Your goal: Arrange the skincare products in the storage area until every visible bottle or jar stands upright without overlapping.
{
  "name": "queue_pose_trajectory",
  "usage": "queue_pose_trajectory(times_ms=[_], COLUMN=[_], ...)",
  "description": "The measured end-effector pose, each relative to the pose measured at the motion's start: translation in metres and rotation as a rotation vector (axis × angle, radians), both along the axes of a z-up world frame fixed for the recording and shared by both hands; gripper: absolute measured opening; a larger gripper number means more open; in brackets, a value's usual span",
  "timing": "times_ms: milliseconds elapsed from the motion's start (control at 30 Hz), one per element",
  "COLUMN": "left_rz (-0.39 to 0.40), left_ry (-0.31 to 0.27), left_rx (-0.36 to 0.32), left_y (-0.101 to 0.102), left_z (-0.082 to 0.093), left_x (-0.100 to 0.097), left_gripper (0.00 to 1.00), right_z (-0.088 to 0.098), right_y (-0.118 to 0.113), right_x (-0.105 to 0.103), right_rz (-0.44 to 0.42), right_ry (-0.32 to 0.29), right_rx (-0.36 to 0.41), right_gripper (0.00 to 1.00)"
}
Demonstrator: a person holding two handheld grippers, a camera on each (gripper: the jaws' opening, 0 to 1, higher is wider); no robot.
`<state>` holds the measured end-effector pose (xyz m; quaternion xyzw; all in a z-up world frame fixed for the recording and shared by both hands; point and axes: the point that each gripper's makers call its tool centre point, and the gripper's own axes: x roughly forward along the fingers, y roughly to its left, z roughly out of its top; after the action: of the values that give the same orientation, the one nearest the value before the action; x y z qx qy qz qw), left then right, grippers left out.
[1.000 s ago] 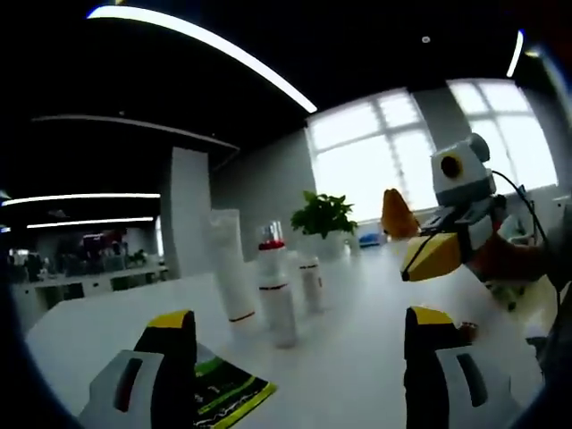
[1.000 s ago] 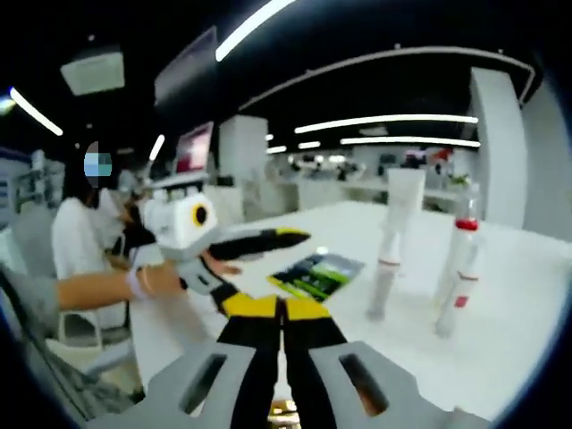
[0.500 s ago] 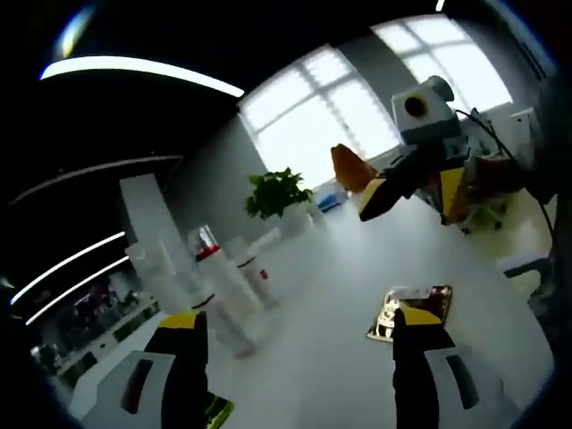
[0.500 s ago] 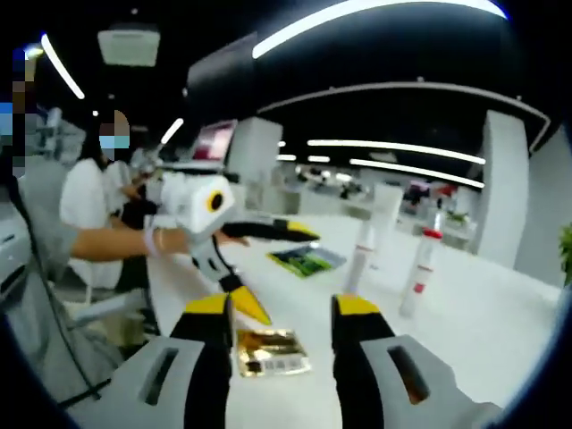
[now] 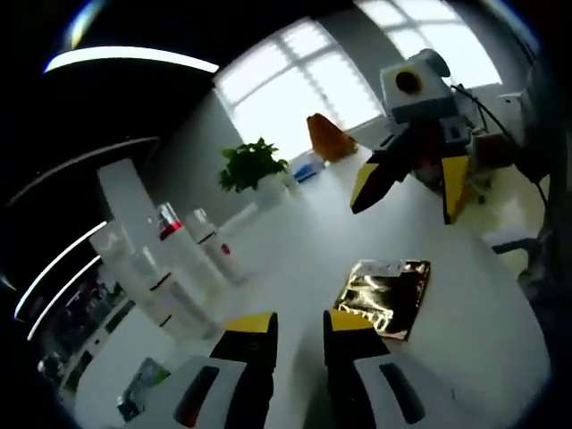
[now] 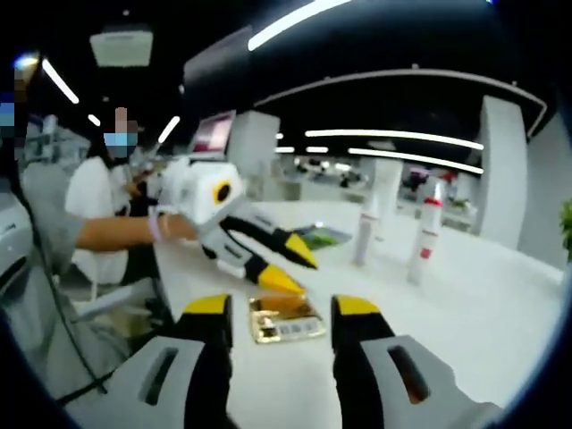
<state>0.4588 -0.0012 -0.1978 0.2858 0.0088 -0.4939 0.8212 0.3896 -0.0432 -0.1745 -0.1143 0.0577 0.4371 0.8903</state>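
In the left gripper view, a green leaflet (image 5: 141, 398) lies flat on the white table (image 5: 295, 259) at the far lower left, left of the left gripper (image 5: 295, 323). Above it and to the gripper's upper left, a white tube (image 5: 134, 277), a red-capped bottle (image 5: 183, 255) and a smaller white bottle (image 5: 213, 250) stand upright close together, none lying on another. The left gripper's jaws rise with only a narrow gap between their yellow tips and hold nothing. Just right of them a gold foil sachet (image 5: 384, 295) lies flat. Beyond it, upper right, the right gripper (image 5: 407, 183) hangs over the table, jaws spread.

In the right gripper view, a person (image 6: 94, 223) sits at far left, hand behind the left gripper (image 6: 290, 266), which points down towards the sachet (image 6: 284, 320). The sachet lies just ahead, between the wide-open, empty jaws of the right gripper (image 6: 281, 308). Further right and farther ahead, the tube (image 6: 366, 228) and the red-capped bottle (image 6: 424, 232) stand upright, apart.
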Motion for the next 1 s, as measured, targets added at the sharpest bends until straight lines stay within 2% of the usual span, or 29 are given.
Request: queue_pose_trajectory(times_ms=[67,133,167,233,267,300,333,367,500,567,667,733,767,800,933,967,1000], left_rz=[-0.014,-0.040,-0.051,-0.058,-0.042,-0.053,-0.045,-0.072,-0.072,-0.072,-0.078,-0.068,-0.058,-0.070,-0.126,-0.136,-0.137], left_ry=[-0.028,-0.025,-0.025,-0.021,-0.004,-0.016,-0.025,-0.041,0.030,0.023,-0.052,-0.167,-0.182,-0.154,-0.076,-0.040,-0.007], left_rx=[-0.030,-0.072,-0.067,-0.007,-0.051,-0.029,-0.018,-0.016,-0.041,-0.040,0.001,0.077,0.076,0.057,-0.131,-0.136,-0.107], left_y=[-0.003,-0.007,-0.009,-0.012,-0.015,-0.014,-0.011,-0.012,-0.010,-0.010,-0.010,-0.007,-0.007,-0.009,-0.023,-0.023,-0.021], left_z=[0.009,0.015,0.013,-0.001,-0.001,-0.003,-0.008,-0.009,-0.012,-0.013,-0.012,-0.010,-0.009,-0.009,0.020,0.019,0.013], left_x=[-0.003,-0.008,-0.010,-0.013,-0.013,-0.013,-0.011,-0.012,-0.012,-0.012,-0.012,-0.008,-0.010,-0.013,-0.029,-0.030,-0.029], left_gripper=[0.21,0.21,0.21,0.20,0.12,0.02,0.00,0.00,0.00,0.00,0.00,0.00,0.00,0.00,0.00,0.00,0.00], right_z=[-0.006,-0.008,-0.008,-0.009,-0.008,-0.008,-0.007,-0.008,-0.010,-0.011,-0.011,-0.009,-0.009,-0.008,-0.011,-0.012,-0.013], right_y=[0.001,0.000,-0.001,-0.003,-0.003,-0.003,-0.003,-0.003,0.002,0.004,0.002,-0.003,-0.006,-0.008,-0.012,-0.014,-0.017], right_x=[-0.001,-0.002,-0.002,-0.002,-0.002,-0.003,-0.004,-0.005,-0.008,-0.007,-0.005,-0.003,-0.003,-0.003,-0.002,0.001,0.004], right_rz=[0.004,0.001,-0.002,-0.006,-0.006,-0.005,-0.001,0.003,0.012,0.014,0.010,-0.001,-0.006,-0.009,-0.017,-0.031,-0.049], right_ry=[0.008,0.006,0.004,0.004,0.003,0.003,0.003,0.002,-0.001,0.006,0.022,0.022,0.023,0.027,0.088,0.109,0.124], right_rx=[-0.003,-0.007,-0.014,-0.020,-0.021,-0.021,-0.025,-0.036,-0.079,-0.099,-0.121,-0.123,-0.120,-0.114,-0.078,-0.072,-0.074], right_gripper=[0.45,0.44,0.44,0.43,0.43,0.44,0.45,0.46,0.48,0.48,0.48,0.47,0.47,0.47,0.43,0.40,0.36])
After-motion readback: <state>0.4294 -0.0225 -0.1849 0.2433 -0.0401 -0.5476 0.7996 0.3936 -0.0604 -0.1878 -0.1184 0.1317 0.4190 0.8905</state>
